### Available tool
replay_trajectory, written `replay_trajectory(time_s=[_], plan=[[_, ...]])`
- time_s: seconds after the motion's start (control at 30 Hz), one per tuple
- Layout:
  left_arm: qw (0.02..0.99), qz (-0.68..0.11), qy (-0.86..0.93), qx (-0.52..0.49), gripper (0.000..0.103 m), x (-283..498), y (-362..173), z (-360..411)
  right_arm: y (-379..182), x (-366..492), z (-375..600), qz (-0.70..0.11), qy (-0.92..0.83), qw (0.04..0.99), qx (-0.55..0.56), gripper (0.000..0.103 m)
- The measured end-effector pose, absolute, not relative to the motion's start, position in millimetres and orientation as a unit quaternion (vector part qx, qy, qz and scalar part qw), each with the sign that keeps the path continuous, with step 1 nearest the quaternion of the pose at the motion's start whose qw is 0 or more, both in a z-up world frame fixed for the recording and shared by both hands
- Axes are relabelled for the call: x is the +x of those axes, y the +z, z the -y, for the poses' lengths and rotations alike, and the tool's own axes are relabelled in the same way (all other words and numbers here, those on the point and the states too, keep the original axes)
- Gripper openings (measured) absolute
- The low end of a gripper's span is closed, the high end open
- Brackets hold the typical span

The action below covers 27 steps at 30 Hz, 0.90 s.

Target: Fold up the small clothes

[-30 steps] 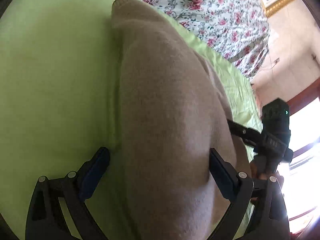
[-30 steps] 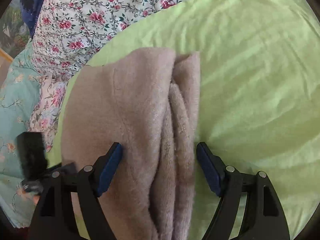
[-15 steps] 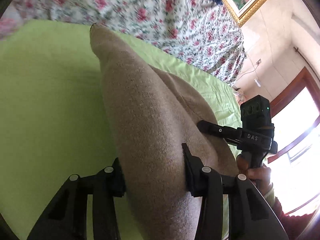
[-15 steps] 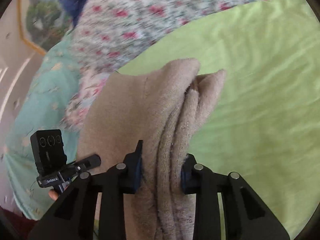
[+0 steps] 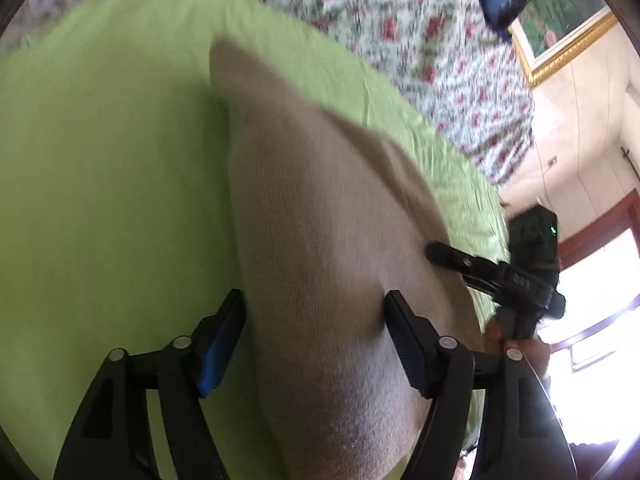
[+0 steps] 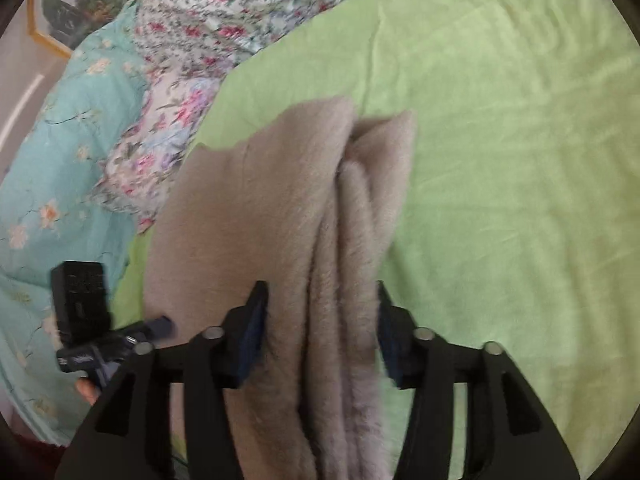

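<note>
Both your grippers clamped the folded beige sweater (image 5: 328, 264) half a second ago; since then their jaws have been opening. Your left gripper (image 5: 316, 340) and right gripper (image 6: 320, 328) now stand wide around it, pads apparently clear (release looks under way). It lies on the green sheet (image 5: 100, 200), mid-frame. Only the right view shows the stacked layered edge; the left shows the smooth fold.

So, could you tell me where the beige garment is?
The beige garment lies on the green sheet, between the open jaws of both hand-held grippers.
</note>
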<state>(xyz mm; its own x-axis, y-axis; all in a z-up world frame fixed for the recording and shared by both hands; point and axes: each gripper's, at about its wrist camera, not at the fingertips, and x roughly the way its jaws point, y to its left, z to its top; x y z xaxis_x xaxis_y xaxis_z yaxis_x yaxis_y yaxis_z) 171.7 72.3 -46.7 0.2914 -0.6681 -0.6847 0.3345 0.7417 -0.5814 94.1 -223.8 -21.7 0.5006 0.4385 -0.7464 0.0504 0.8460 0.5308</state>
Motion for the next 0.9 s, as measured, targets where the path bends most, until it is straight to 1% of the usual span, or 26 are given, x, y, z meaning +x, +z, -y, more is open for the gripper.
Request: replay_trajectory(time_s=[0.03, 0.07, 0.13, 0.2, 0.23, 0.27, 0.3, 0.33, 0.37, 0.4, 0.43, 0.5, 0.57, 0.6, 0.67, 0.73, 0.77, 0.83, 0.87, 0.9], plan=[[0.799, -0.488, -0.31, -0.165, 0.082, 176.5, -37.2, -78.3, -10.5, 92.9, 227.1, -0.476, 0.096, 0.842, 0.237, 0.058], [0.806, -0.476, -0.307, -0.171, 0.084, 181.3, -30.6, -83.8, -4.1, 93.5, 230.1, -0.467, 0.083, 0.85, 0.23, 0.058], [0.813, -0.466, -0.298, -0.181, 0.084, 195.7, -22.7, -91.7, 10.4, 100.8, 233.8, -0.447, 0.076, 0.863, 0.224, 0.058], [0.818, -0.465, -0.285, -0.182, 0.084, 212.9, -22.9, -87.7, 16.2, 119.8, 230.8, -0.444, 0.088, 0.861, 0.231, 0.058], [0.821, -0.467, -0.276, -0.178, 0.083, 220.8, -24.1, -85.7, 14.6, 133.5, 228.3, -0.445, 0.09, 0.859, 0.238, 0.056], [0.823, -0.473, -0.265, -0.171, 0.083, 227.3, -26.6, -85.2, 11.4, 143.0, 227.2, -0.449, 0.089, 0.856, 0.24, 0.052], [0.824, -0.479, -0.255, -0.164, 0.08, 234.3, -29.8, -80.6, 6.5, 151.0, 226.0, -0.455, 0.088, 0.852, 0.243, 0.039], [0.825, -0.481, -0.25, -0.16, 0.075, 238.6, -31.4, -75.4, -1.1, 163.7, 224.6, -0.465, 0.089, 0.844, 0.252, 0.029], [0.827, -0.483, -0.245, -0.154, 0.068, 241.9, -34.3, -70.9, -4.9, 169.2, 222.5, -0.472, 0.09, 0.839, 0.254, 0.01], [0.827, -0.485, -0.243, -0.148, 0.065, 244.0, -36.7, -66.3, -4.5, 171.3, 221.0, -0.472, 0.091, 0.839, 0.254, 0.009], [0.827, -0.487, -0.243, -0.14, 0.057, 246.7, -36.3, -58.4, 4.7, 168.1, 223.7, -0.452, 0.095, 0.85, 0.255, 0.009], [0.831, -0.482, -0.249, -0.122, 0.053, 245.4, -32.6, -49.3, 26.9, 151.5, 230.1, -0.403, 0.107, 0.872, 0.257, 0.008], [0.838, -0.475, -0.249, -0.102, 0.053, 241.2, -31.0, -40.3, 38.0, 138.1, 236.9, -0.383, 0.098, 0.883, 0.253, 0.008], [0.839, -0.479, -0.244, -0.084, 0.053, 242.2, -32.7, -31.2, 34.8, 135.1, 239.5, -0.39, 0.088, 0.883, 0.245, 0.008], [0.845, -0.482, -0.227, -0.044, 0.053, 239.7, -38.2, -20.6, 15.3, 138.6, 241.1, -0.421, 0.062, 0.877, 0.226, 0.008], [0.849, -0.482, -0.217, -0.021, 0.053, 235.8, -42.4, -16.8, -11.7, 147.0, 242.4, -0.45, 0.059, 0.86, 0.234, 0.009], [0.849, -0.482, -0.215, -0.019, 0.054, 235.0, -41.9, -16.4, -18.0, 148.6, 244.0, -0.453, 0.059, 0.857, 0.239, 0.01], [0.848, -0.484, -0.215, -0.024, 0.054, 232.6, -36.8, -20.1, -21.3, 148.7, 248.4, -0.45, 0.056, 0.856, 0.249, 0.015], [0.848, -0.483, -0.217, -0.03, 0.054, 228.2, -31.4, -24.9, -17.5, 146.4, 250.0, -0.448, 0.051, 0.856, 0.253, 0.02], [0.849, -0.48, -0.218, -0.033, 0.054, 222.7, -26.4, -29.5, -12.6, 143.5, 250.6, -0.446, 0.046, 0.857, 0.254, 0.021]])
